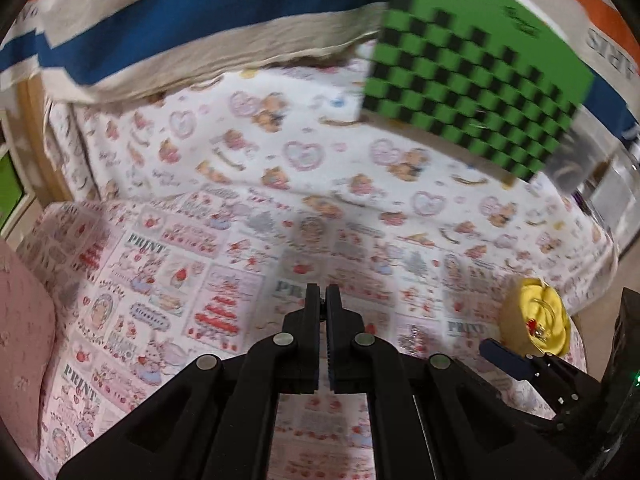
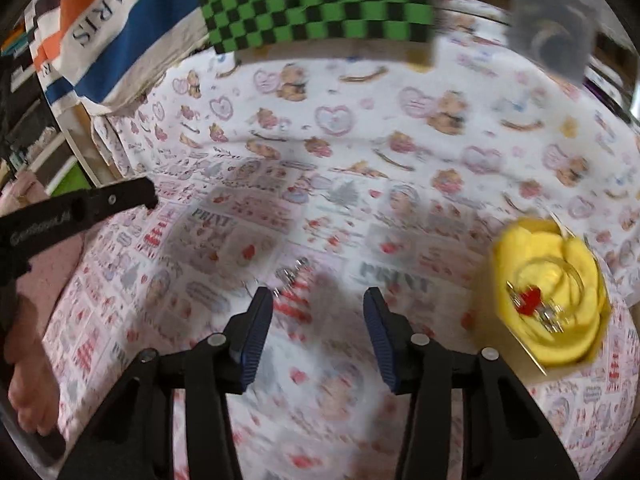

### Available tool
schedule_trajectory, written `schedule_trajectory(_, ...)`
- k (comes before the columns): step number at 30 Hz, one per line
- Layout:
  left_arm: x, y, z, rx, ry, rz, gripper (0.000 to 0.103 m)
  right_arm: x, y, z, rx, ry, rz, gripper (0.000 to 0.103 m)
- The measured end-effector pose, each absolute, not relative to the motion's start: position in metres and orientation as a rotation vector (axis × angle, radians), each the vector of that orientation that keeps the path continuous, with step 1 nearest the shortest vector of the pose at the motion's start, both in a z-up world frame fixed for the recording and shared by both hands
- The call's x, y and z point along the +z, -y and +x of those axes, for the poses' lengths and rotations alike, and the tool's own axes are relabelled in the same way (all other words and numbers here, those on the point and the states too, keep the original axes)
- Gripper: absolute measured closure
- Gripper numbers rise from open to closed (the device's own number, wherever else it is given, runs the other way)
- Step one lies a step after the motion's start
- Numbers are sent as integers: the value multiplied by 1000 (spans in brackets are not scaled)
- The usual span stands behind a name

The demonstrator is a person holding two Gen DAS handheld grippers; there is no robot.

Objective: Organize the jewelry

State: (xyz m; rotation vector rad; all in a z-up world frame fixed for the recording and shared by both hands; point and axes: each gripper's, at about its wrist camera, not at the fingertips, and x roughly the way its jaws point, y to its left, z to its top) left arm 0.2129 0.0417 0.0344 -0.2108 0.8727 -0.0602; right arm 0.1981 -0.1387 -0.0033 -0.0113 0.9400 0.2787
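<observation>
A yellow cushioned jewelry holder sits on the patterned cloth at the right, with a clear bangle and a red-stoned piece lying on it. It also shows in the left wrist view. A small silvery piece of jewelry lies on the cloth just ahead of my right gripper's left finger. My right gripper is open and empty above the cloth. My left gripper is shut with nothing visible between its fingers; it shows at the left of the right wrist view.
A green and black checkered box stands at the back, next to a striped cloth bag. A clear container is at the back right. A pink cushion lies at the left edge. The patterned cloth covers the surface.
</observation>
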Motion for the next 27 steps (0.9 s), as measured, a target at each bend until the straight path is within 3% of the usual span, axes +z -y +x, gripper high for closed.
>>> schedule_trajectory(11,21,-60,225,-42,-924,-265,101,-30,95,228,233,-1009,-53,72)
schedule_trajectory(18,23,-55,222,-50,-920,-252,101,-36,91,226,217,-988,-100,95)
schedule_trajectory(27,24,-43,220,-51,-902,-199,101,-12,117,195,198,-871,-77,95)
